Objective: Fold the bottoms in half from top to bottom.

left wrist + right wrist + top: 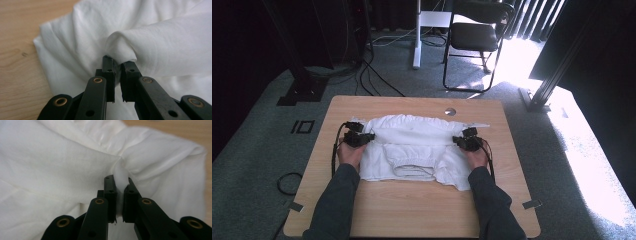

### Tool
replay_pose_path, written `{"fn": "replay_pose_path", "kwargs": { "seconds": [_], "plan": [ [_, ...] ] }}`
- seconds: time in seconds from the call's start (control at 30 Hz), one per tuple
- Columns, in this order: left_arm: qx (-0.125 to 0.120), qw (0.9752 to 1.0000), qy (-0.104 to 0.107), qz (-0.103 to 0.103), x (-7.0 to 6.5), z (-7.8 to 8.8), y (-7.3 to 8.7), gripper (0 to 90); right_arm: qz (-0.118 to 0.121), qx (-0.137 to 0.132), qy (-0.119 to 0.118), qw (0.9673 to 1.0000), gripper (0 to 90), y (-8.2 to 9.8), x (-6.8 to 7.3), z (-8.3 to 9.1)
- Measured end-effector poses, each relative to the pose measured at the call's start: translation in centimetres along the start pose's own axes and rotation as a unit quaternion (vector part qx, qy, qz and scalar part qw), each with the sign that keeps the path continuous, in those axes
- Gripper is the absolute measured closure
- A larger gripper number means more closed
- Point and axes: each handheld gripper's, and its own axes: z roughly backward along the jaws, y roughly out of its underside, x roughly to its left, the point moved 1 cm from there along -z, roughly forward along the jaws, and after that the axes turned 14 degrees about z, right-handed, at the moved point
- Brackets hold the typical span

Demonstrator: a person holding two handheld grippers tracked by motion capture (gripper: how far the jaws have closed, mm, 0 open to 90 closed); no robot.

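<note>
One white garment point(412, 147), partly folded, is lying at the centre of the worktop point(362, 215), its long axis running from 9 o'clock to 3 o'clock. We are holding it at both ends. The left claw point(371, 136) is sitting at the garment's 9 o'clock edge, jaws nearly closed and pinching a rolled fold of the cloth point(120, 52). The right claw point(457, 140) is sitting at the 3 o'clock edge, jaws likewise nearly closed and pinching a bunched ridge of the cloth point(120, 173). Both hands are equally near. We are judging the raised fold between the claws to be the part about to travel, toward 6 o'clock over the collar end point(412, 170).

Count: one garment, two claws, one worktop, one chair point(474, 35) standing beyond at 12 o'clock.
</note>
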Motion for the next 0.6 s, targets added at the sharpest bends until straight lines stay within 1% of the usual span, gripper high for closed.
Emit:
{"fn": "replay_pose_path", "kwargs": {
  "seconds": [0.03, 0.07, 0.1, 0.13, 0.17, 0.23, 0.3, 0.4, 0.5, 0.6],
  "plan": [
    [-0.012, 0.9999, 0.011, 0.003, 0.0, 0.8, -0.2, 84.6, -0.002, -0.013, 0.002, 0.9999, 84.7, -0.4, -0.3, 0.8],
    [-0.028, 0.9991, 0.031, 0.004, 0.1, 2.2, -0.8, 84.6, -0.001, -0.024, 0.002, 0.9997, 84.8, -0.7, -0.5, 1.5],
    [-0.036, 0.9986, 0.038, 0.002, 0.1, 2.8, -1.1, 84.7, 0.001, -0.047, 0.0, 0.9989, 85.0, -1.2, -0.8, 2.9],
    [-0.043, 0.9981, 0.044, 0.001, -0.1, 3.4, -1.4, 84.8, 0.004, -0.056, -0.001, 0.9984, 85.1, -1.6, -0.9, 3.6],
    [-0.05, 0.9975, 0.05, -0.001, -0.3, 4.0, -1.7, 84.9, 0.013, -0.063, 0.002, 0.9979, 85.1, -2.0, -0.9, 4.3],
    [-0.069, 0.9954, 0.065, -0.001, -0.9, 5.0, -2.2, 84.9, 0.029, -0.075, 0.015, 0.9966, 85.2, -2.8, -0.7, 5.3],
    [-0.084, 0.9935, 0.077, -0.005, -1.4, 6.1, -2.7, 85.0, 0.04, -0.086, 0.026, 0.9951, 85.3, -3.4, -0.6, 6.1],
    [-0.103, 0.99, 0.095, -0.01, -2.2, 7.6, -3.5, 85.1, 0.039, -0.102, 0.031, 0.9935, 85.4, -4.0, -0.8, 7.1],
    [-0.118, 0.9872, 0.105, -0.019, -2.8, 8.8, -4.4, 85.2, 0.043, -0.12, 0.035, 0.9912, 85.4, -4.7, -1.0, 8.3],
    [-0.13, 0.9847, 0.114, -0.025, -3.4, 9.7, -5.1, 85.3, 0.044, -0.142, 0.041, 0.9881, 85.4, -5.4, -1.2, 9.6]
  ]
}}
